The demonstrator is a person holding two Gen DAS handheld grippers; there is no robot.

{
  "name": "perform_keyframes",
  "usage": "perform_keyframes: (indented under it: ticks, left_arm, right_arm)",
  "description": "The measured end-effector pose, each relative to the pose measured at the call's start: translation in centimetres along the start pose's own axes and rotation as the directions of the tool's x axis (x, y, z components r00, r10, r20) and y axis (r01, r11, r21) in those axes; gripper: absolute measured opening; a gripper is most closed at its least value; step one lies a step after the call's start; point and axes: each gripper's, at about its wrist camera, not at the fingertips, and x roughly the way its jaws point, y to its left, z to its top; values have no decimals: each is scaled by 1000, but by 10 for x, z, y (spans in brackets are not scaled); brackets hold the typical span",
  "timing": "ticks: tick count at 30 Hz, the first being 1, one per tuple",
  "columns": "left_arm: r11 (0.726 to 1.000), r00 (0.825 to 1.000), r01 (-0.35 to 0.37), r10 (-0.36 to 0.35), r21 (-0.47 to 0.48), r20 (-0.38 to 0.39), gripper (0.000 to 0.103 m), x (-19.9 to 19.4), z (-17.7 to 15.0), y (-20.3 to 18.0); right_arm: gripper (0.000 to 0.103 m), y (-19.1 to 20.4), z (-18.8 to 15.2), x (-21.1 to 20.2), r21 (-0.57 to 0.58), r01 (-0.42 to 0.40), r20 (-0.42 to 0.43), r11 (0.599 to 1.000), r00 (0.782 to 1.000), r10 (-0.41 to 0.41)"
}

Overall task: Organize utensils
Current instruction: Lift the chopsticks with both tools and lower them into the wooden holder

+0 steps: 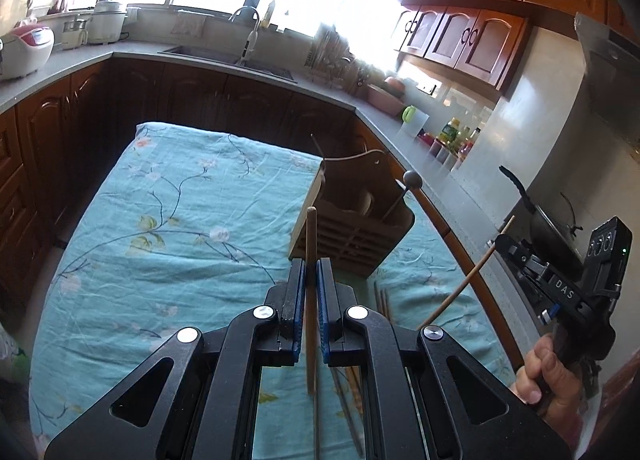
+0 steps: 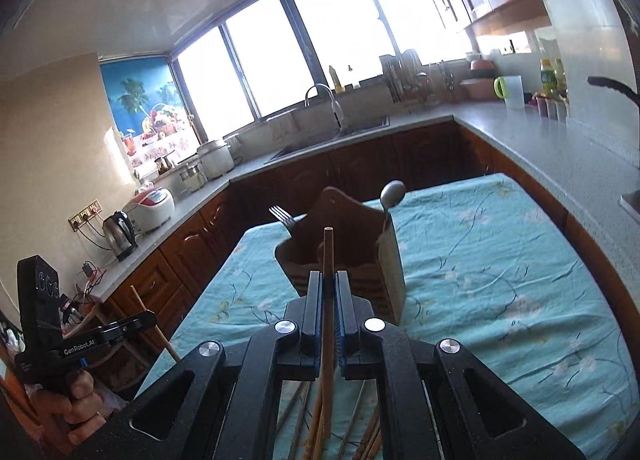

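Both tongs are clamped shut, each on one wooden chopstick. In the left tongs (image 1: 311, 274) the left chopstick (image 1: 311, 244) points far along the fingers; the right tongs (image 2: 328, 290) carry the right chopstick (image 2: 328, 256) likewise. The wooden holder (image 1: 352, 232) stands upright on the bench (image 1: 180, 219), just beyond and below both tips. Neither hand is clearly nearer. Loose chopsticks (image 2: 308, 420) lie near.

Wooden chopsticks (image 1: 311, 244), one clamped per hand-held gripper, near slatted utensil holder (image 1: 352, 215).
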Motion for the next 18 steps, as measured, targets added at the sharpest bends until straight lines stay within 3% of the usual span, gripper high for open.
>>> perform_keyframes:
  ticks: [18]
  left_arm:
    - [1000, 995, 12, -13, 6, 98, 5, 12, 53, -7]
  right_arm:
    - [5, 0, 40, 10, -20, 24, 102, 1000, 995, -22]
